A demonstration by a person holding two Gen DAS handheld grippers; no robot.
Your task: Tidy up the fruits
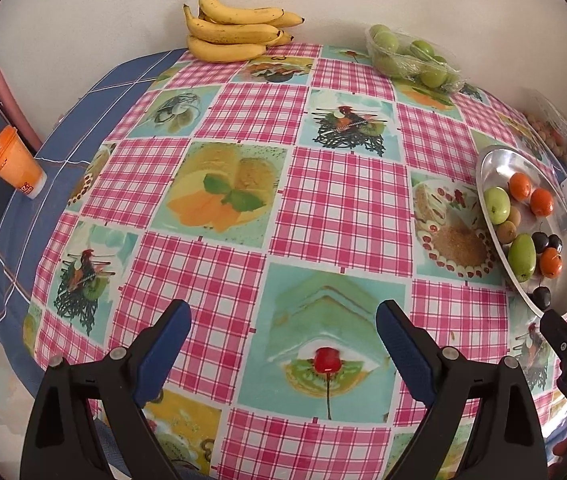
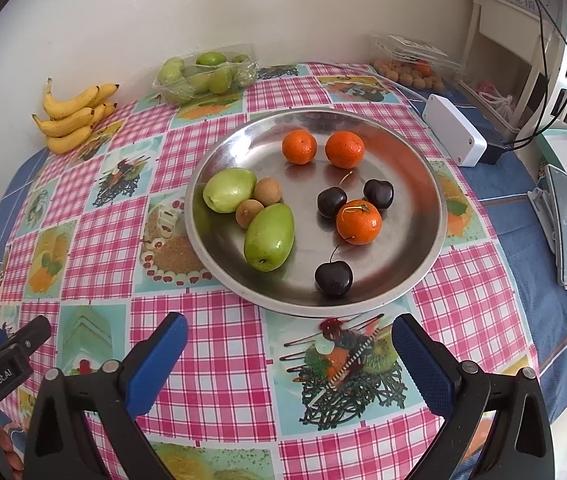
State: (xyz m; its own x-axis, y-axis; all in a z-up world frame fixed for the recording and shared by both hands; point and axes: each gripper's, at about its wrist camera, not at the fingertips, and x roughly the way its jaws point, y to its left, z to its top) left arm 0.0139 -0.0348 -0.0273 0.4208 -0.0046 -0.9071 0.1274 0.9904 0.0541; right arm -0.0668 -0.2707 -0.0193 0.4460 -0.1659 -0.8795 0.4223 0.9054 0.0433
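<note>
A round metal plate (image 2: pixel 411 160) sits on the checked tablecloth and holds mixed fruit: three oranges (image 2: pixel 358 222), two green fruits (image 2: pixel 269 238), two small brown longans (image 2: pixel 267 191) and three dark cherries (image 2: pixel 333 278). The plate also shows at the right edge of the left wrist view (image 1: pixel 495 160). My right gripper (image 2: pixel 289 334) is open and empty, just in front of the plate's near rim. My left gripper (image 1: pixel 283 320) is open and empty over the bare cloth, left of the plate. A bunch of bananas (image 1: pixel 235 26) lies at the table's far edge by the wall.
A clear pack of green fruits (image 2: pixel 205 74) stands by the wall. A clear box of small brown fruits (image 2: pixel 413 66) is at the back right. A white power adapter (image 2: pixel 453 136) lies right of the plate. An orange cup (image 1: pixel 15 166) stands at the table's left edge.
</note>
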